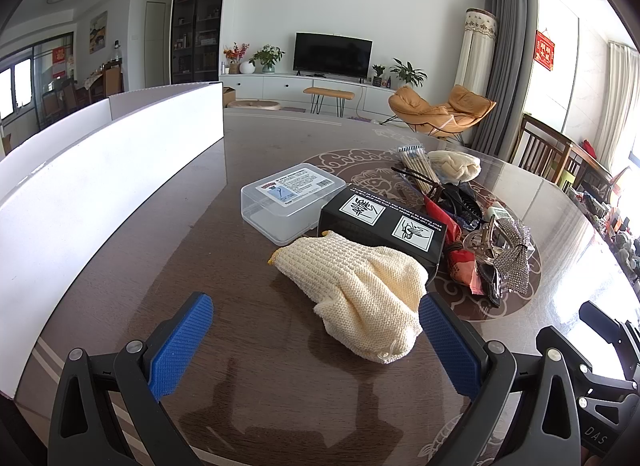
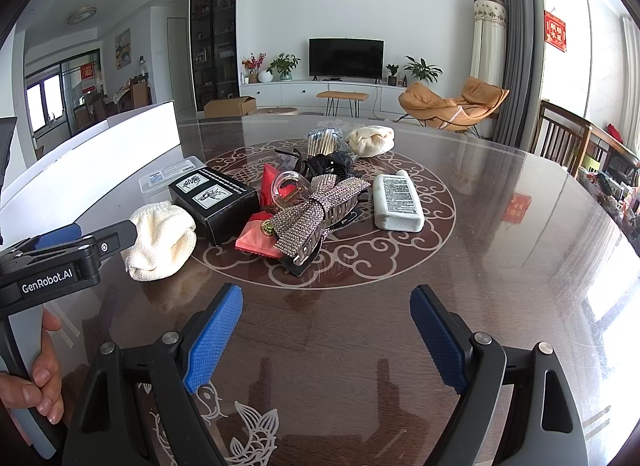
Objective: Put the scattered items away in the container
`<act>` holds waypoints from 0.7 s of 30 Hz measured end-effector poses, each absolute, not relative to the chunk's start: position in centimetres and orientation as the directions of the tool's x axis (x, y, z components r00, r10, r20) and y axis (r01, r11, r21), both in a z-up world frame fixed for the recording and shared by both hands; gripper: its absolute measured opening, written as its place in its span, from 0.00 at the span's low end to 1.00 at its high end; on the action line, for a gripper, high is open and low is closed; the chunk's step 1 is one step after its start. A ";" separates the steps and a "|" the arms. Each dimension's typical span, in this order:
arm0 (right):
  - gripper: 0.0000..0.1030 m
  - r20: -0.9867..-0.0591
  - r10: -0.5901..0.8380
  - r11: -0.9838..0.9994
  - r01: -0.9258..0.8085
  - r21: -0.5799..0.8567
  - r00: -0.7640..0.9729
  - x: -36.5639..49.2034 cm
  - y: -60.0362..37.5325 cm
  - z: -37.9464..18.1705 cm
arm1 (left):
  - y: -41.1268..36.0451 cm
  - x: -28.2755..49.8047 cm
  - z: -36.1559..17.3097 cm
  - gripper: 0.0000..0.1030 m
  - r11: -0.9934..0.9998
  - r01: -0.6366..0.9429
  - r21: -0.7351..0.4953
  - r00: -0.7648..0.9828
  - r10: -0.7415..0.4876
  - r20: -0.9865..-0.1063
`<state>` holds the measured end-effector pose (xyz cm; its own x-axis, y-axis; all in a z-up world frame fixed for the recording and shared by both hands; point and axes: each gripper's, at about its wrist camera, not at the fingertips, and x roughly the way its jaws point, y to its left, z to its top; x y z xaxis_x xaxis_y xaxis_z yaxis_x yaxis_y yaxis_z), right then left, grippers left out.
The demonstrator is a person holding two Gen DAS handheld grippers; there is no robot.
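Left gripper [image 1: 316, 342]: jaws spread wide, nothing clamped, blue ribbed pads [image 1: 182, 346] low over the dark wooden table [image 1: 248, 386]. Cream knitted glove [image 1: 360, 290] lying flat on the table between the pads and slightly ahead of them, its nearer end just beside the right-hand pad; contact there cannot be confirmed. Directly behind the glove and touching it: black carton [image 1: 384, 221] with white pictograms. Left of the carton and close against it: clear plastic lidded case [image 1: 290, 201] with a printed label. Further left, along the table edge: white container [image 1: 100, 177], tall flat walls, interior hidden from this view. Right of the carton: mixed pile holding a rhinestone bow clip [image 1: 514, 254], red packets [image 1: 460, 262], a bundle of sticks [image 1: 416, 169] and a second cream knit piece [image 1: 456, 165]. Right gripper [image 2: 326, 334]: jaws likewise spread wide, empty, held above bare table surface short of the pile. In the right wrist view, pile centred on the table's inlaid medallion, with a pale green bottle [image 2: 396, 201] lying on its side at the pile's right edge, label up. At far left of that view: left gripper body marked "GenRobot.AI", gripped by a hand [image 2: 40, 378], its fingers beside the glove.
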<state>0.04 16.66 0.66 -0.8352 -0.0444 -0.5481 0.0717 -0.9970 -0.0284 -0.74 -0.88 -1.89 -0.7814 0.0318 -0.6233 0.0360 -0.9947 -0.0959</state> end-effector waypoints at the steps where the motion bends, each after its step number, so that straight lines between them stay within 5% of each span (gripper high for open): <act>1: 0.84 -0.548 -0.044 -0.997 0.072 -0.029 -0.835 0.0 16.7 0.7 | -0.9 -0.8 -1.9 1.00 -0.995 0.036 -0.096 -0.781 0.032 -0.624; 21: 0.84 -0.543 -0.046 -0.997 0.071 -0.026 -0.839 0.2 16.5 0.6 | -0.9 -0.7 -1.9 1.00 -0.995 0.037 -0.096 -0.781 0.031 -0.623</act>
